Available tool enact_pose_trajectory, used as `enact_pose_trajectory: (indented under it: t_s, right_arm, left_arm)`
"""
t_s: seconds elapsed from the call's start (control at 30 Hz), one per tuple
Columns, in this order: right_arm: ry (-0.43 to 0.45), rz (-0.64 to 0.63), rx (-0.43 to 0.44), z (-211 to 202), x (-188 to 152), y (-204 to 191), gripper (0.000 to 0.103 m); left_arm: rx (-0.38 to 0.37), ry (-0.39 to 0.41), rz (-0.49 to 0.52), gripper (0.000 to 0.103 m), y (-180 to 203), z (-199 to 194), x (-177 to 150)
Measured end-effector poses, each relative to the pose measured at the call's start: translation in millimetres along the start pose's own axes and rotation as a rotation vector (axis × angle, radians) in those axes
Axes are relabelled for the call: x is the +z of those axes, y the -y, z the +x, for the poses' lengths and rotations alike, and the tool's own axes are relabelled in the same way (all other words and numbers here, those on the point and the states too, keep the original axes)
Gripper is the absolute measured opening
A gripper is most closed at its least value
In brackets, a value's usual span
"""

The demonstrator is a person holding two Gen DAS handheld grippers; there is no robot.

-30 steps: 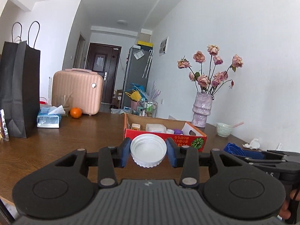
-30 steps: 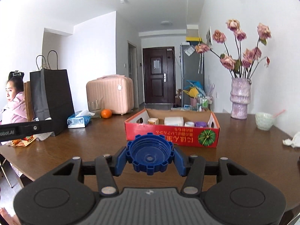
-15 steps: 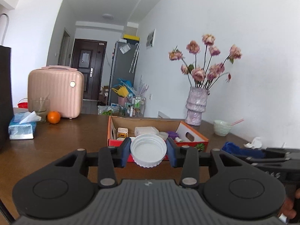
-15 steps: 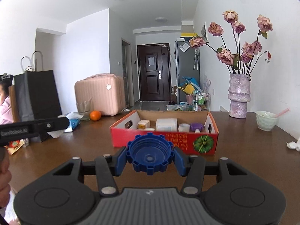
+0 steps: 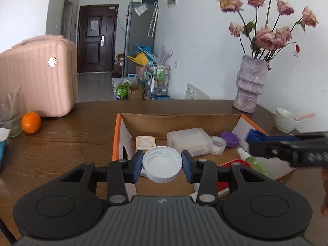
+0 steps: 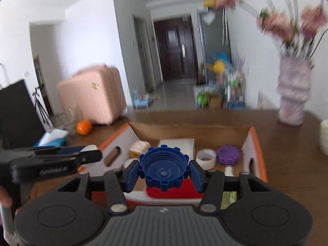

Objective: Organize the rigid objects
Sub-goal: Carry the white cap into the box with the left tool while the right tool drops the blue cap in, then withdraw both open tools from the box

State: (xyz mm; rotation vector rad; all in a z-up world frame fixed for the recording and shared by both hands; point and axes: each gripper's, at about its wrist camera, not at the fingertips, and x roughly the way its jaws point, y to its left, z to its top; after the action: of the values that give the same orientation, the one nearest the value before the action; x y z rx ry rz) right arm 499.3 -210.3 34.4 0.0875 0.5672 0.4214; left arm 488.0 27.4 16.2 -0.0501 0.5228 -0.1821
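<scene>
My left gripper [image 5: 162, 165] is shut on a white screw cap [image 5: 162, 164], hollow side toward the camera, held over the near left part of an open cardboard box [image 5: 180, 121]. A blue ribbed cap [image 6: 163, 169] sits clamped in my right gripper [image 6: 163, 173], above the box's [image 6: 190, 129] near middle. Inside the box lie a white lidded tub [image 5: 188, 141], a small white ring cap [image 5: 218, 145], a purple cap [image 5: 229, 139], a square cream lid [image 5: 145, 142], a green spray bottle [image 5: 254, 161] and a red item [image 6: 174, 189]. Each gripper shows at the edge of the other's view.
The box rests on a brown wooden table [image 5: 61, 143]. A pink suitcase [image 5: 39, 78], an orange [image 5: 30, 122] and a glass [image 5: 9, 116] stand at the left. A purple vase of roses [image 5: 251, 86] and a pale bowl [image 5: 286, 120] are at the right.
Both grippers have travelled forward across the table and now hang over the box, each with its cap still held. The box fills much more of both views.
</scene>
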Motion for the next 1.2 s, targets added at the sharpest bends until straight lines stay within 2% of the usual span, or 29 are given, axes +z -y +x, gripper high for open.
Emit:
enact_pose_trajectory:
  t_s: [0.13, 0.23, 0.33, 0.47, 0.53, 0.67, 0.77, 0.87, 0.97, 1.07, 1.2]
  right_arm:
    - [-0.098, 0.033, -0.027, 61, 14, 18, 0.052]
    - [-0.122, 0.022, -0.034, 87, 15, 20, 0.052]
    - [-0.131, -0.015, -0.055, 101, 15, 15, 0.052]
    - [-0.150, 0.015, -0.083, 114, 14, 16, 0.055]
    - [-0.152, 0.042, -0.082, 110, 11, 20, 0.055]
    - [-0.130, 0.069, -0.097, 80, 2, 25, 0.055]
    - [-0.132, 0.063, -0.116, 54, 4, 26, 0.056]
    - [-0.101, 0.040, -0.121, 15, 7, 20, 0.064]
    - [-0.032, -0.004, -0.130, -29, 4, 11, 0.074]
    - [0.052, -0.054, -0.158, -71, -6, -1, 0.075]
    - [0.169, -0.127, -0.177, -128, -29, -19, 0.080]
  left_arm:
    - [-0.015, -0.073, -0.037, 0.041, -10, 29, -5]
    - [0.016, -0.065, -0.057, 0.043, -13, 40, -10]
    - [-0.001, -0.074, -0.018, 0.048, -10, 42, -13]
    - [-0.015, -0.051, -0.040, 0.061, -13, 32, -13]
    - [0.000, -0.045, -0.027, 0.061, -11, 25, -13]
    - [-0.034, -0.038, -0.065, 0.061, -10, 4, -16]
    - [-0.027, -0.037, -0.039, 0.061, 1, -14, -15]
    - [-0.003, 0.012, 0.004, 0.064, 11, -44, -10]
    - [0.034, 0.077, 0.043, 0.069, 21, -78, -7]
    - [0.072, 0.125, 0.071, 0.070, 32, -111, -9]
    - [0.096, 0.190, 0.071, 0.076, 45, -161, -30]
